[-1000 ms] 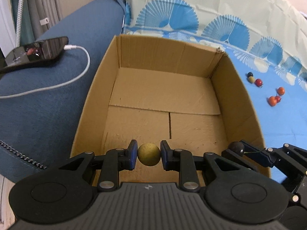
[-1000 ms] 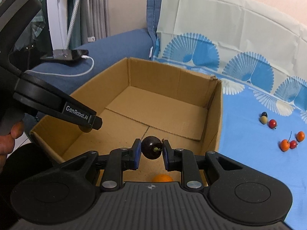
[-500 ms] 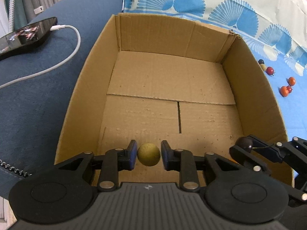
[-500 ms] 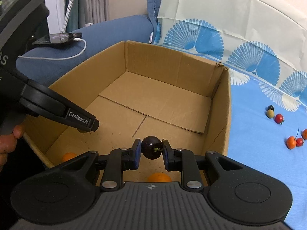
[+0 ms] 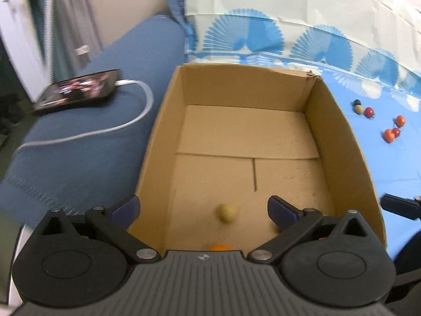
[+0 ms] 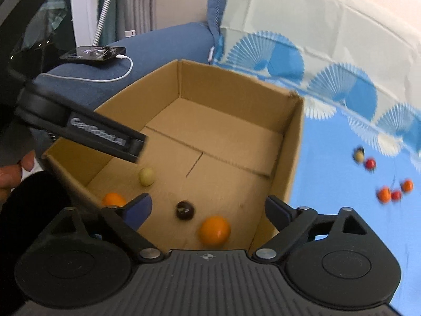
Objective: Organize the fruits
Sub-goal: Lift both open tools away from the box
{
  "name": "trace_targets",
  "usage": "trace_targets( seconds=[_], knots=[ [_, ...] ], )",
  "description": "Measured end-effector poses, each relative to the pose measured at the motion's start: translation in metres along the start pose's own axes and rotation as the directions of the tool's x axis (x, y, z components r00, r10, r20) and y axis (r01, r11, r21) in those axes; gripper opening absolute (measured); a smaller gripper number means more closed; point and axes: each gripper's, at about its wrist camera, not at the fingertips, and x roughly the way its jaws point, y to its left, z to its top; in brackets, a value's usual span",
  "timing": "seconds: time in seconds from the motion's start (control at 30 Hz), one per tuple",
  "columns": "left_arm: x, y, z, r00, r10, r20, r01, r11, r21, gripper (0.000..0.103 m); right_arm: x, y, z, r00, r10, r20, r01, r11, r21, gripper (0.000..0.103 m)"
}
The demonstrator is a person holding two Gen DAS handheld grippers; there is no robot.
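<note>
Hovering over the cardboard box, we carry both tools with jaws spread wide and empty: the left gripper above the yellow fruit, the right gripper above the dark fruit, both lying on the box floor beside two orange fruits. We judge the next step is lifting straight up, clearing the right wall, then crossing to the loose fruits on the blue cloth. Beside the box, a phone and its white cable lie on the sofa arm, well clear.
</note>
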Motion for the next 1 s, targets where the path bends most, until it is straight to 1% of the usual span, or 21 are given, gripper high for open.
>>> trace_targets(
  seconds=[0.1,0.27,0.37,0.47,0.57,0.67,0.87,1.0],
  knots=[
    [-0.025,0.004,-0.014,1.0,0.001,0.013,-0.001,1.0,-0.025,0.103,-0.021,0.003,-0.008,1.0,-0.008,0.01,0.008,1.0,0.025,0.096],
    [-0.054,-0.002,-0.035,0.999,0.019,0.034,-0.02,1.0,0.002,0.103,-0.058,0.01,-0.012,0.994,-0.043,0.103,0.042,0.999,0.01,0.096],
    [-0.073,-0.004,-0.044,0.998,0.022,0.062,-0.022,1.0,-0.005,0.103,-0.078,0.014,-0.017,0.987,-0.056,0.151,0.056,0.998,0.004,0.098],
    [-0.089,-0.005,-0.048,0.997,0.013,0.082,-0.013,1.0,-0.007,0.103,-0.094,0.019,-0.025,0.983,-0.047,0.178,0.052,0.998,-0.024,0.098],
    [-0.104,-0.008,-0.052,0.994,0.018,0.107,-0.017,1.0,-0.01,0.103,-0.109,0.029,-0.033,0.974,-0.055,0.222,0.072,0.995,-0.072,0.098],
    [-0.118,-0.01,-0.056,0.99,0.028,0.135,-0.027,1.0,-0.008,0.103,-0.125,0.034,-0.037,0.963,-0.052,0.264,0.078,0.993,-0.088,0.099],
    [-0.142,-0.013,-0.061,0.983,0.034,0.181,-0.033,0.999,-0.008,0.103,-0.144,0.03,-0.04,0.953,-0.074,0.293,0.092,0.995,-0.048,0.1],
    [-0.151,-0.015,-0.062,0.979,0.037,0.202,-0.038,0.999,0.002,0.103,-0.152,0.033,-0.043,0.949,-0.085,0.305,0.1,0.994,-0.033,0.1]
  ],
)
